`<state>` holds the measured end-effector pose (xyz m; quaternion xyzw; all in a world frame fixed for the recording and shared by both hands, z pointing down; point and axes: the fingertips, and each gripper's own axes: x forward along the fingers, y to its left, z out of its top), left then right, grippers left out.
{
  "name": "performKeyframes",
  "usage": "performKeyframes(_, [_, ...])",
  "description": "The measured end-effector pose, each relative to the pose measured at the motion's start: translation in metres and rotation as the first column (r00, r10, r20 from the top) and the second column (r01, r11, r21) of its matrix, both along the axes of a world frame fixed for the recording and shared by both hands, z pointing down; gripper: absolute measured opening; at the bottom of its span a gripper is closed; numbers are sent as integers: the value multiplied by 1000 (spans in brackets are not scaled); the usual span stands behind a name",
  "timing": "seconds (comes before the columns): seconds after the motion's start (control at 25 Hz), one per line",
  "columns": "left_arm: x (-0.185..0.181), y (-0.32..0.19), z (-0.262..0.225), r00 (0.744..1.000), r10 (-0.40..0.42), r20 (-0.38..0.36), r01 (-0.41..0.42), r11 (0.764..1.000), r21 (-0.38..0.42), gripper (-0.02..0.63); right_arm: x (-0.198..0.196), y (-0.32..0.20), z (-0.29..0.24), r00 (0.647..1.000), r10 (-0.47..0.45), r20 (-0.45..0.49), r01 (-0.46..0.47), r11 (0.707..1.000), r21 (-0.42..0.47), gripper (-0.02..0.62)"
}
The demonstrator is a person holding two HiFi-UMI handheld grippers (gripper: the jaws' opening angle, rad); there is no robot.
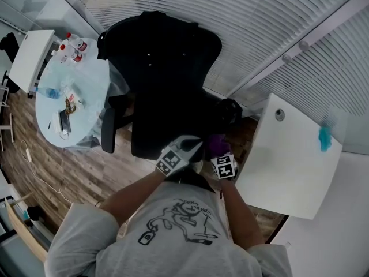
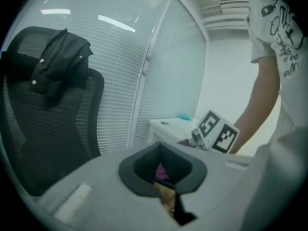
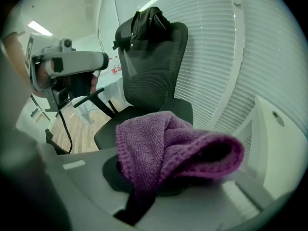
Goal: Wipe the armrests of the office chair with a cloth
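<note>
A black mesh office chair [image 1: 161,74] stands before me with a dark garment [image 1: 151,22] draped over its backrest. One armrest [image 1: 108,128] shows at the seat's left and the other [image 1: 229,111] at its right. My right gripper [image 1: 223,166] is shut on a purple cloth [image 3: 168,146], which bunches over its jaws and hides them. It hovers just short of the right armrest. My left gripper [image 1: 176,157] is beside it over the seat's front edge, jaws together and empty. In the left gripper view a sliver of purple shows past the left gripper [image 2: 166,177].
A white desk [image 1: 288,166] stands at the right, close to the chair, with a teal object [image 1: 326,137] on its far edge. A round glass table [image 1: 92,79] with bottles and a phone stands at the left. Slatted blinds [image 1: 259,22] run behind the chair.
</note>
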<state>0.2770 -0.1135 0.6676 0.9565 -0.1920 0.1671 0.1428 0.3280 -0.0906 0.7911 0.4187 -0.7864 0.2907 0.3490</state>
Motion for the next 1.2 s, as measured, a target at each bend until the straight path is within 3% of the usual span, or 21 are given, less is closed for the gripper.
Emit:
performKeyframes(0.72, [-25, -6, -7, 998, -63, 15, 63, 998, 0, 0, -7, -123, 10, 999, 28, 29, -25, 994, -102, 38])
performKeyframes(0.96, [-26, 0, -5, 998, -66, 22, 66, 998, 4, 0, -9, -118, 8, 997, 20, 80, -9, 990, -140, 40])
performKeyframes(1.2, [-21, 7, -7, 998, -55, 19, 55, 998, 9, 0, -5, -88, 5, 995, 43, 91, -32, 992, -121, 41])
